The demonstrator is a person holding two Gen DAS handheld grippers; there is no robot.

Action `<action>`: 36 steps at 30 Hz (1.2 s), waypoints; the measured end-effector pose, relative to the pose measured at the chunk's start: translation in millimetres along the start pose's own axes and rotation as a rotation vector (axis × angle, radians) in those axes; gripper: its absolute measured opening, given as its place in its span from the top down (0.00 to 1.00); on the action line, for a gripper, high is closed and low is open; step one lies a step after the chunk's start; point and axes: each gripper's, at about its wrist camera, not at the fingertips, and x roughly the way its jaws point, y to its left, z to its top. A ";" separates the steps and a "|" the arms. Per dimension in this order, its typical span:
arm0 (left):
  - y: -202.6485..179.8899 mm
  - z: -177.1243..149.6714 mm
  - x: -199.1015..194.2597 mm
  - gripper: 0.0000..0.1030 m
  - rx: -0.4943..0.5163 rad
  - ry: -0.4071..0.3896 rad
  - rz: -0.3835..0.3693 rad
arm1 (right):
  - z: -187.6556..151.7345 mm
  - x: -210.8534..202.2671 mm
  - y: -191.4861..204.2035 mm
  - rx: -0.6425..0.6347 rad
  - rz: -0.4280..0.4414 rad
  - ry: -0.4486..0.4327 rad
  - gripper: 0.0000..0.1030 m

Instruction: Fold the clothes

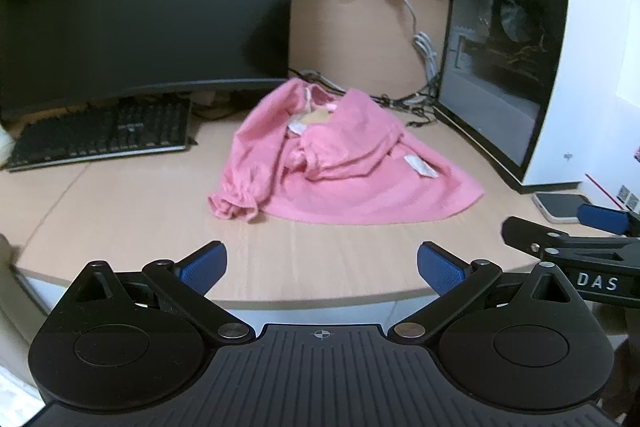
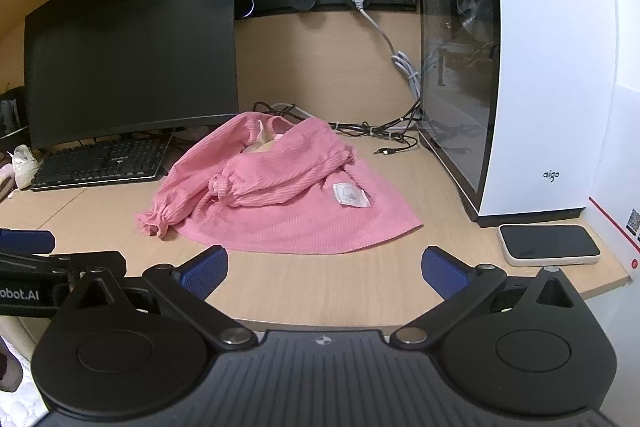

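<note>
I see the wooden desk [image 2: 304,291] spread under everything, and I'll place the rest against the pink garment [image 2: 280,199] lying crumpled on it. Behind and to the left of the garment stands a large dark monitor [image 2: 132,55], its lower edge just above the cloth's far end. To the right of the garment, well apart from its hem, rises a white computer case [image 2: 556,75] with a glass side panel. The garment itself is a ribbed pink top, bunched, with one gathered cuff [image 2: 154,223] trailing off its near-left side and the other sleeve lying across its middle; a white label [image 2: 351,195] shows on its right part.

Left of the garment, under the monitor, lies a black keyboard [image 2: 100,165]. Behind the garment, cables [image 2: 384,135] tangle toward the case. A phone [image 2: 550,245] rests face up to the garment's right, just in front of the case.

My left gripper [image 1: 322,269] hangs in front of the garment, its blue pads spread wide with nothing between them. My right gripper [image 2: 325,269] does the same, clear of the near hem, holding nothing.
</note>
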 end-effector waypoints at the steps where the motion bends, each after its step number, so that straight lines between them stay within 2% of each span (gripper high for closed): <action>1: -0.5 0.7 -0.2 0.00 0.002 -0.004 0.009 | -0.1 -0.1 0.6 -0.002 0.001 0.000 0.00; 5: -15.7 -5.6 -8.1 0.00 0.031 -0.056 0.049 | -0.4 -0.4 3.1 -0.011 0.005 0.002 0.00; 7: -21.8 -6.0 -5.1 0.00 0.031 -0.030 0.044 | -0.5 -0.5 4.4 -0.016 0.007 0.002 0.00; 11: -5.1 -0.7 -3.8 0.00 -0.013 -0.009 0.007 | -0.8 -0.9 6.6 -0.024 0.010 0.003 0.00; 15: -3.1 5.4 -2.5 0.00 -0.013 0.012 0.010 | -1.1 -2.1 5.5 -0.019 0.006 0.000 0.00; 36: -5.1 0.2 -0.4 0.00 -0.015 0.017 0.015 | -1.0 -1.0 -3.3 -0.005 0.030 0.010 0.00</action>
